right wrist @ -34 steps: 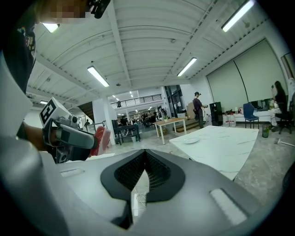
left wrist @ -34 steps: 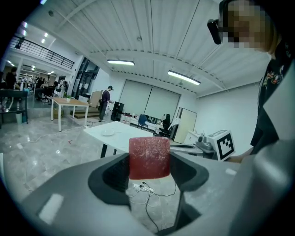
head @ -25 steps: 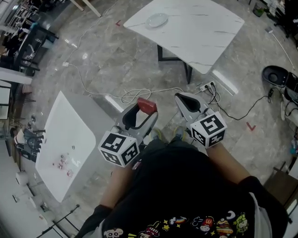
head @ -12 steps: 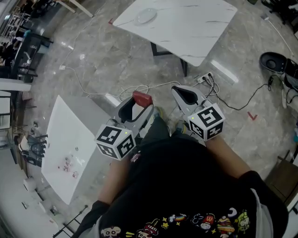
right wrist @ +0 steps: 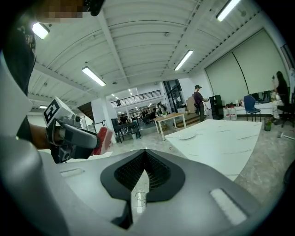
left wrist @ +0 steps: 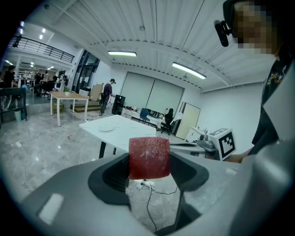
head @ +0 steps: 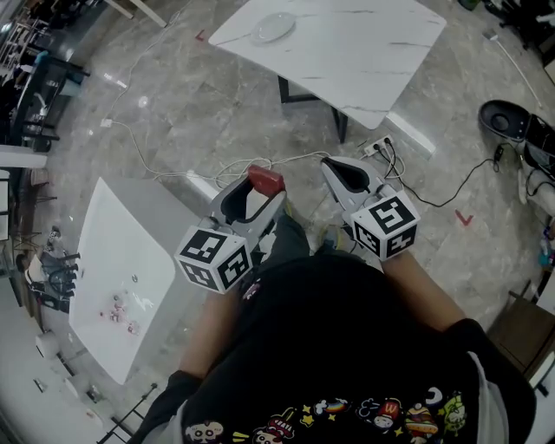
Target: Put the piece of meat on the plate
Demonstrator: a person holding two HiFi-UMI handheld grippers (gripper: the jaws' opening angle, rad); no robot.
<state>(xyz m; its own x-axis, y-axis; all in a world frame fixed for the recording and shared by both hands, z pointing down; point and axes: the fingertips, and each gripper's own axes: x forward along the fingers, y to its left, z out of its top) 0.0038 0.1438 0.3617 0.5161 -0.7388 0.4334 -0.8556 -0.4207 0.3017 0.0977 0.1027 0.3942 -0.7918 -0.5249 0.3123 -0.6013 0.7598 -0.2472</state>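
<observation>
- The left tool (head: 258,191) is squeezing the red piece of meat (left wrist: 149,157) between its tips, up in the air.
- The right tool (head: 345,175) is hanging just beside it, with its jaws pressed together on nothing.
- Cables (head: 227,167) are lying on the floor (head: 173,95) below.
- Far ahead, the plate (head: 273,27) is sitting on the white counter (head: 364,52), well apart from the meat.
</observation>
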